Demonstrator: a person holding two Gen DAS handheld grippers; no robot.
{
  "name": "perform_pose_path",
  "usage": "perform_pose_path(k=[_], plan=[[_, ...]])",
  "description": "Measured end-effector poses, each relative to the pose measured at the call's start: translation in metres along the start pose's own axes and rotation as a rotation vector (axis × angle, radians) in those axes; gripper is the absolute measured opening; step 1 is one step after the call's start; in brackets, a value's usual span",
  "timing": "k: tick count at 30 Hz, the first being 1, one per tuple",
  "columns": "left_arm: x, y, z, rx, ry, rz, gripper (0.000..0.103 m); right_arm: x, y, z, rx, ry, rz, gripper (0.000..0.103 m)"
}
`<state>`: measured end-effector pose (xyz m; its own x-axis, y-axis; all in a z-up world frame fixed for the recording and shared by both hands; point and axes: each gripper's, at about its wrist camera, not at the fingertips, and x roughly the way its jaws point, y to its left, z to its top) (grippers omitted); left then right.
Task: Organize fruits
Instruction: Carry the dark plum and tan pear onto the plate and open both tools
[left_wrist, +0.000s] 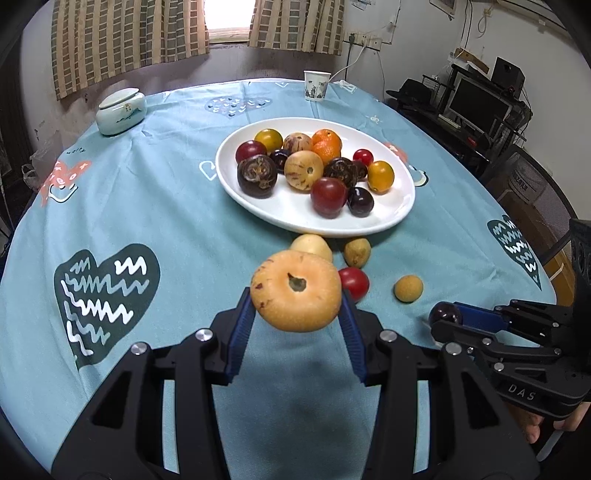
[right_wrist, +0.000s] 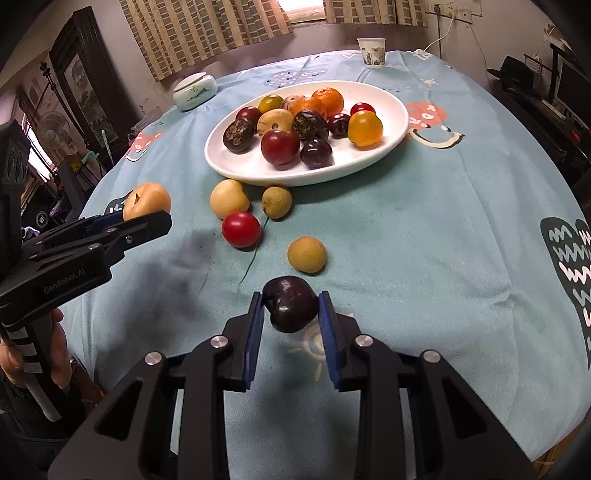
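A round tan fruit (left_wrist: 295, 291) is squeezed between the blue pads of the left gripper (left_wrist: 297, 314) and held up off the blue tablecloth (left_wrist: 155, 206). A dark cherry (right_wrist: 290, 308) is pinched by the right gripper (right_wrist: 291, 314); it may be just lifted off the cloth. A white plate (left_wrist: 391, 210) is piled with fruits. A red tomato (right_wrist: 241, 229) and three pale fruits are left near the plate's front rim.
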<state>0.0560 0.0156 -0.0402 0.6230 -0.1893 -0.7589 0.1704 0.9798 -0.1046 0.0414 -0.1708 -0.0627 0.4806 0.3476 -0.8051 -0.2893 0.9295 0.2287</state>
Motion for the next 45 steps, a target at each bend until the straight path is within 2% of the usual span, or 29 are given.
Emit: perform_pose_path(k=[7,12,21,31,45], plan=[[0.008,0.000,0.028,0.016,-0.013,0.019,0.046,-0.001,0.001,0.026,-0.022,-0.034,-0.001,0.030],[0.022,0.001,0.058,0.017,-0.015,0.028,0.046,0.003,-0.002,0.064,-0.030,-0.064,-0.030,0.030],[0.054,0.004,0.084,0.016,0.019,0.034,0.046,0.030,-0.011,0.113,-0.041,-0.055,-0.084,0.030],[0.078,0.012,0.096,0.006,0.050,0.036,0.046,0.047,-0.023,0.133,-0.016,-0.048,-0.087,0.030],[0.086,0.011,0.100,0.010,0.062,0.032,0.046,0.054,-0.025,0.137,-0.014,-0.036,-0.086,0.030]])
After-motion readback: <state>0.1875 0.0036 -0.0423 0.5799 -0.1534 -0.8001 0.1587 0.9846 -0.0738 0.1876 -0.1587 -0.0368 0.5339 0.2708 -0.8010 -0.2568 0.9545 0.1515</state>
